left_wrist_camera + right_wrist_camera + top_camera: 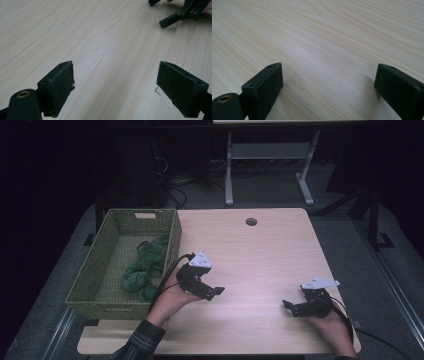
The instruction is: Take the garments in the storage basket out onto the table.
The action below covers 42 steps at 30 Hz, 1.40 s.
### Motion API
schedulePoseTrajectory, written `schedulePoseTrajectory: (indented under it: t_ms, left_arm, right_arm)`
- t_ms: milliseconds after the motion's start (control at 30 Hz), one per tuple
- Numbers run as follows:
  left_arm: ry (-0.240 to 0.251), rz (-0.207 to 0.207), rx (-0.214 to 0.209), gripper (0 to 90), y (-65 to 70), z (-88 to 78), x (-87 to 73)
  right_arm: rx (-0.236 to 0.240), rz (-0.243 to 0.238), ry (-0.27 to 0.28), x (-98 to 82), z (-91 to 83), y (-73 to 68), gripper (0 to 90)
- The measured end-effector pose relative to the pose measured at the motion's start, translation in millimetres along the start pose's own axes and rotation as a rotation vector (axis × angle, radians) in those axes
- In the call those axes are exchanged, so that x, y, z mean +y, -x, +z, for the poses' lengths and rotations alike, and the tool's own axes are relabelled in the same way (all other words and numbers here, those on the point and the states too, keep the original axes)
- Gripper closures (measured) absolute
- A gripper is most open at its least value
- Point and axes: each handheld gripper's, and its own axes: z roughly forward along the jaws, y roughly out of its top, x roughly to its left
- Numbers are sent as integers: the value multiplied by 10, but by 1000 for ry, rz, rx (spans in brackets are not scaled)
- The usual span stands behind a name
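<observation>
Green cloth [142,267] lies bunched up inside the woven basket [95,270], at the left of the high view. It is not in either hand-held gripper.

I start with what is nearest. At the bottom of the high view I see my two hands come in. My left sleeve is at the bottom left. My right hand is at the bottom right.

My right hand-held gripper [287,305] sits low over the worktop [260,255], in the lower right of the high view. In the right gripper view its two black jaws stand wide apart, one at the lower left and one at the lower right. Between them I see bare pale wood. They hold nothing.

My left hand-held gripper [219,291] is a bit higher in the high view, near the middle, just right of the basket. In the left gripper view its jaws are wide apart too, with bare wood between them. They hold nothing. At the upper right of that view I can see the right hand-held gripper [160,12] farther off.

The two grippers point at each other and are well apart.

Farther back, the basket stands on the left edge of the worktop. The cloth lies toward its right side.

Farther still, a small round hole [251,222] sits near the far edge of the worktop. Behind the worktop is a grey metal frame [270,160] on the dark floor.
</observation>
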Motion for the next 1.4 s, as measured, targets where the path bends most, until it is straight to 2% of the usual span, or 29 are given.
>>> schedulePoseTrajectory:
  t_ms: [333,600,1200,1300,1400]
  left_arm:
    - [28,25,-10,137,-121,-119,143]
    - [54,17,-8,138,-233,-210,202]
    - [39,-8,22,138,-465,-435,132]
    - [47,-14,22,138,-500,-495,122]
    - [55,-13,43,138,-587,-602,126]
  right_arm:
    - [0,-9,6,-5,-1,9,80]
    - [1,-9,6,-4,-1,9,79]
    - [1,-7,6,-5,-1,8,79]
    - [1,-8,6,-5,-1,9,79]
    - [-2,-7,5,-6,-3,7,79]
